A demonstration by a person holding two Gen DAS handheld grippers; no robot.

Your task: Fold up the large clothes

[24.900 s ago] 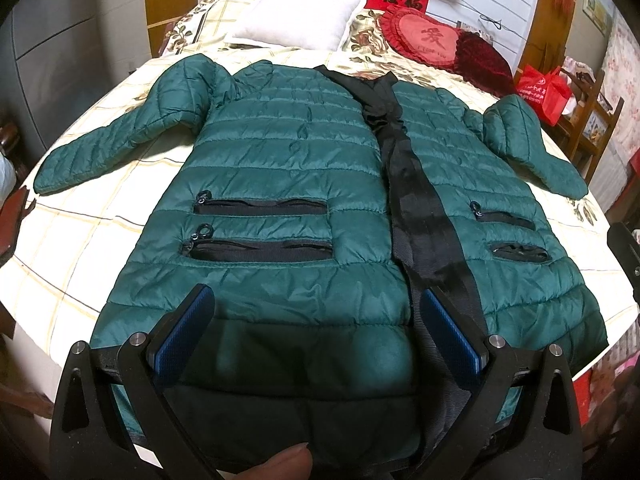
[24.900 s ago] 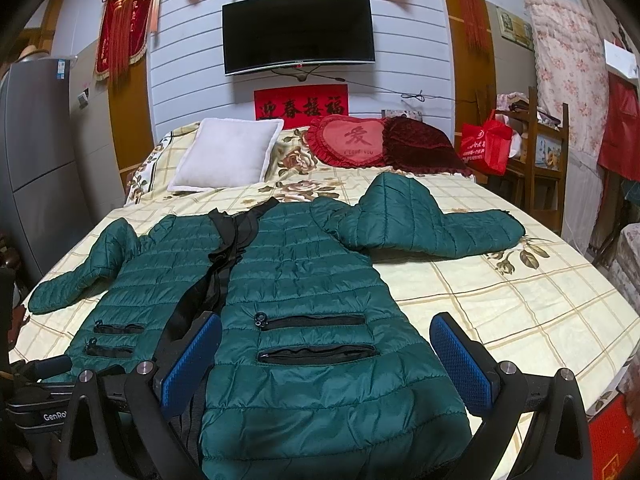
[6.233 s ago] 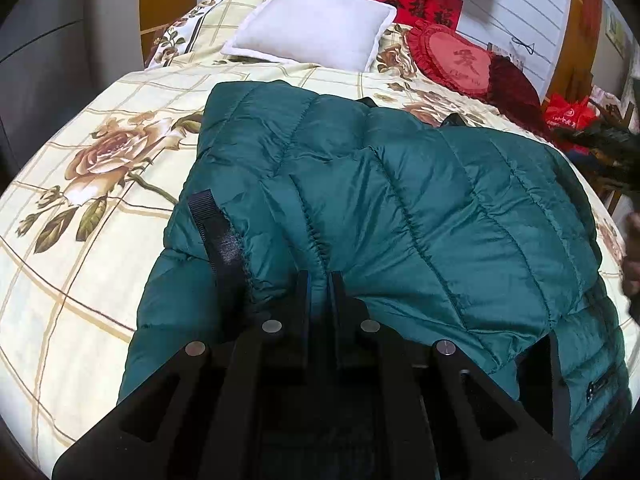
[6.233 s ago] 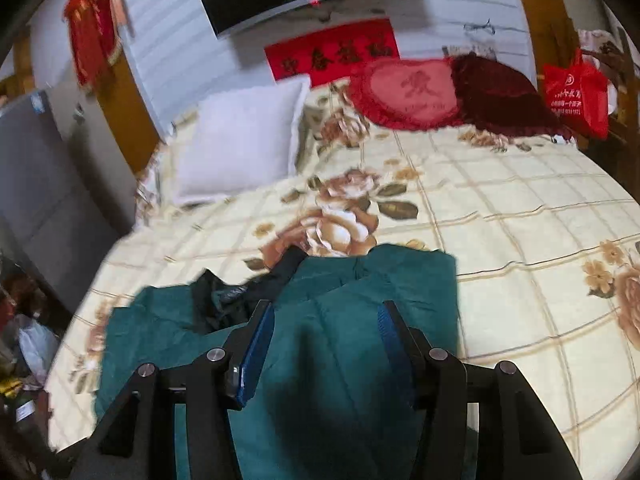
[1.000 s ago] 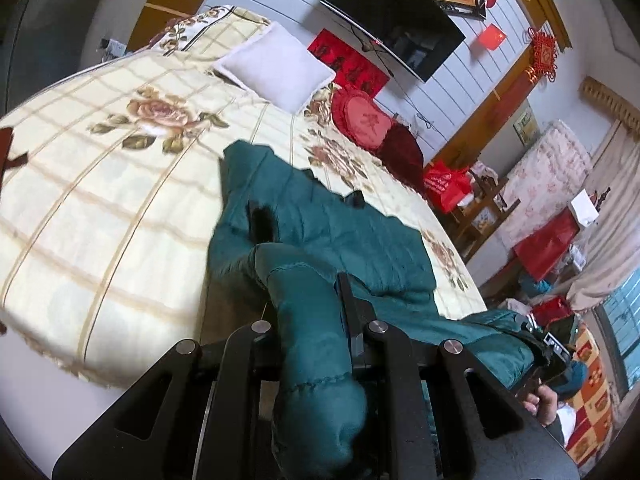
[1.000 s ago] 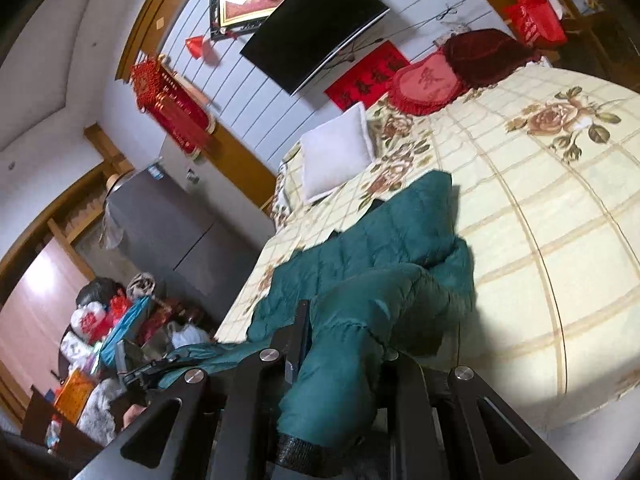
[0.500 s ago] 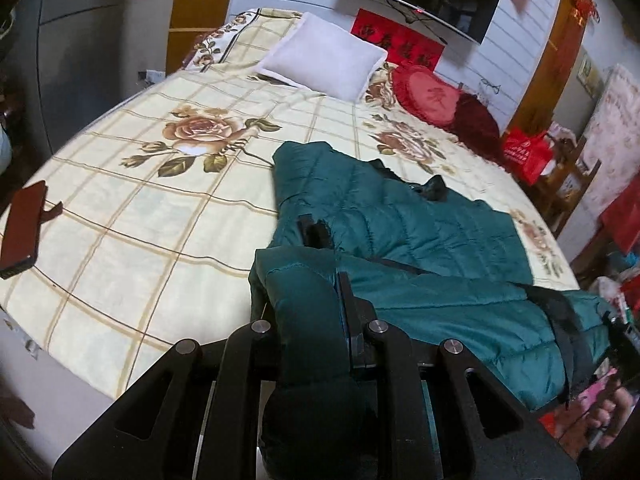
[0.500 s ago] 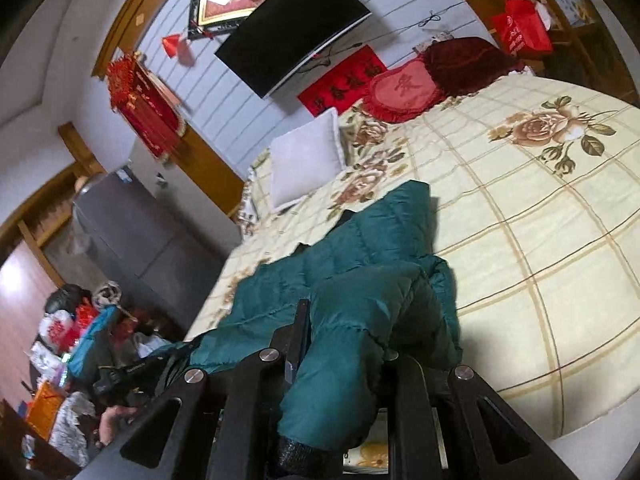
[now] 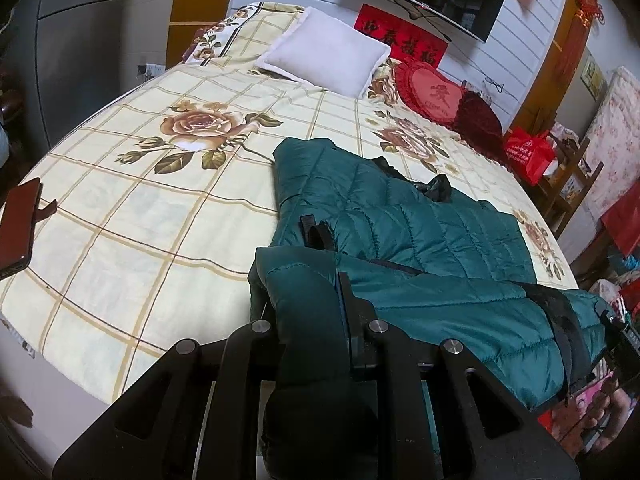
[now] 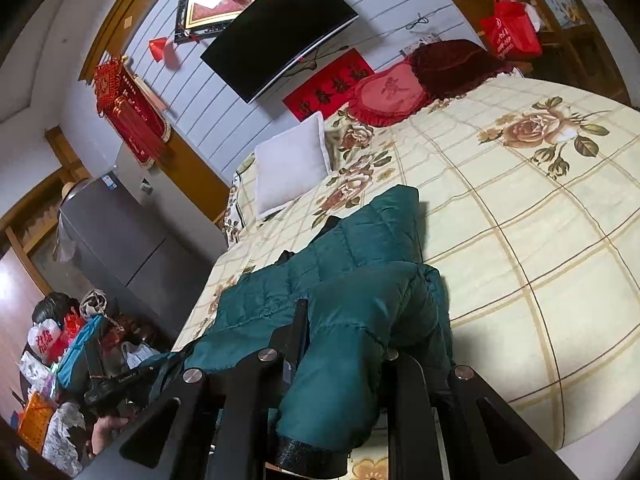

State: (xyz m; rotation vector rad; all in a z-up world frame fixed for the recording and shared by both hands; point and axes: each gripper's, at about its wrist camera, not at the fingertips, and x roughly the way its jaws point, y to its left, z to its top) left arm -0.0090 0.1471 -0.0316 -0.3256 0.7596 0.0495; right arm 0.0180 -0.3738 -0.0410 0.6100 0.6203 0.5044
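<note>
Left hand-held gripper [image 9: 316, 320] nearest the camera, jaws clamped on a thick bunch of the green jacket [image 9: 420, 232]. Right hand-held gripper [image 10: 344, 344] likewise pinched tight on another bunch of jacket fabric, which bulges up between its fingers and hangs down over the frame. Between the two grippers the near jacket edge is lifted and stretched along the foot edge of the bed [image 9: 132, 216]; a black strip [image 9: 560, 336] crosses the fabric close to the right gripper. A hand [image 9: 612, 420] shows under that end in the left view.

Rest of the jacket lies folded on the bed beyond the lifted edge, quilted side up, a black loop [image 9: 316, 232] sticking out at the fold, black lining [image 9: 436, 186] showing at the far side.

Dark red phone [image 9: 18, 228] at the bed's left edge. White pillow [image 9: 324, 56] and red heart cushion [image 9: 432, 90] at the head of the bed, far from the jacket. TV [image 10: 276, 28] on the wall above.
</note>
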